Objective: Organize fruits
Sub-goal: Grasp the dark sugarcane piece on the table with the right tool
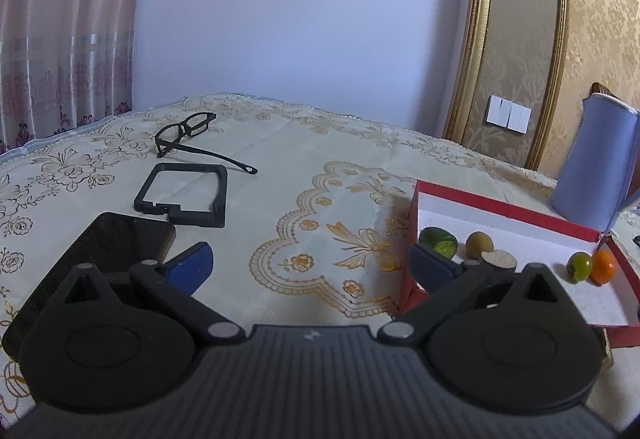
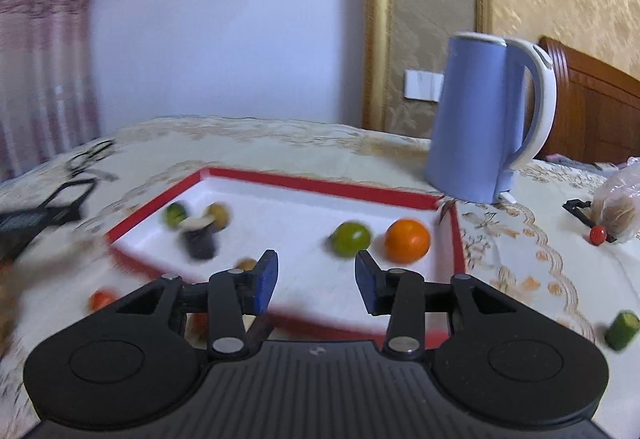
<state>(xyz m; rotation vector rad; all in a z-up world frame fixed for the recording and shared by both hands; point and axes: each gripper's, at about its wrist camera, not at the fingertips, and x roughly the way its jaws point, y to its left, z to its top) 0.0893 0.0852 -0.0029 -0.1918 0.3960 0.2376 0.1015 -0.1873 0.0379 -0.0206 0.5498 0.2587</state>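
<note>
A red box [image 2: 320,181] with a white floor holds a green fruit [image 2: 352,238], an orange fruit [image 2: 407,240], a blurred green one [image 2: 176,214] and a yellow-brown one [image 2: 219,214]. My right gripper [image 2: 316,279] hangs open over the box's near part, nothing between its blue pads. Outside the box lie a red fruit [image 2: 102,299], a small red fruit [image 2: 597,235] and a green piece [image 2: 621,330]. My left gripper [image 1: 312,263] is wide open over the tablecloth, left of the red box [image 1: 500,205]; a lime [image 1: 439,242] and a brown fruit [image 1: 479,241] lie beyond its right finger.
A blue kettle [image 2: 476,119] stands behind the box's far right corner. A plastic bag [image 2: 616,207] lies at the right. Glasses [image 1: 188,131], a black square frame [image 1: 184,195] and a phone [image 1: 100,259] lie on the left. A dark piece with a pale top [image 2: 199,239] sits in the box.
</note>
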